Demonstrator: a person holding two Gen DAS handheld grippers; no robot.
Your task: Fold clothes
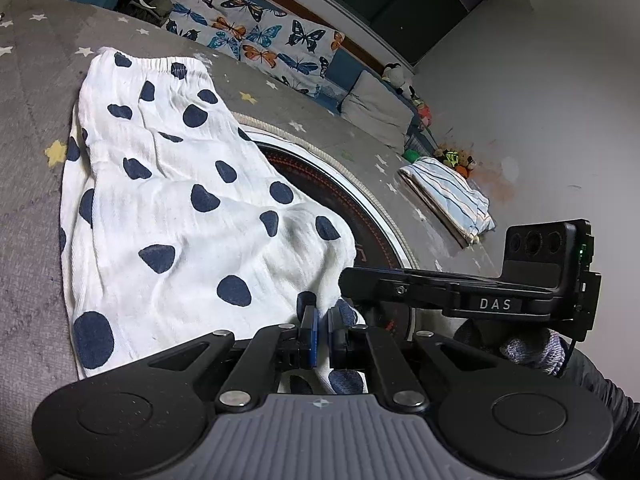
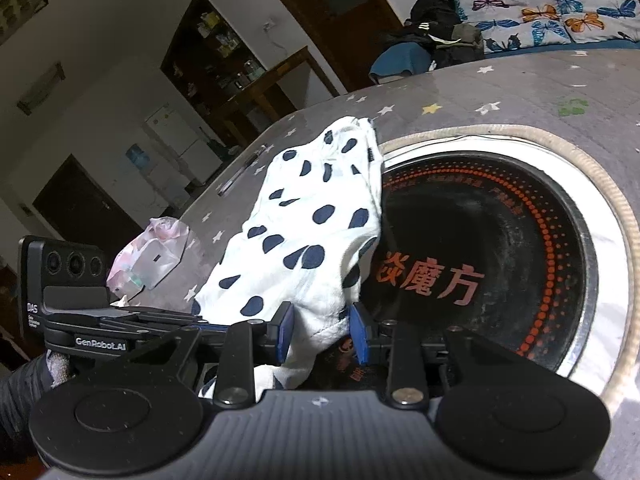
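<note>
my left gripper point(image 1: 322, 326) is pinching the near hem of the spotted garment point(image 1: 172, 208); my right gripper point(image 2: 322, 330) clamps bunched cloth beside it. the garment overlaps the round burner's point(image 2: 492, 248) left rim, waistband far; bare starred cloth point(image 1: 28, 128) lies beyond its left edge.

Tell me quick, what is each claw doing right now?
Left gripper: shut on the polka-dot garment.
Right gripper: shut on the same garment's bunched edge.

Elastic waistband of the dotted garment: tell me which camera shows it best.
The left wrist view. The waistband lies in full view at the far end of the dotted garment. In the right wrist view the garment is bunched and foreshortened, so the waistband cannot be made out.
</note>
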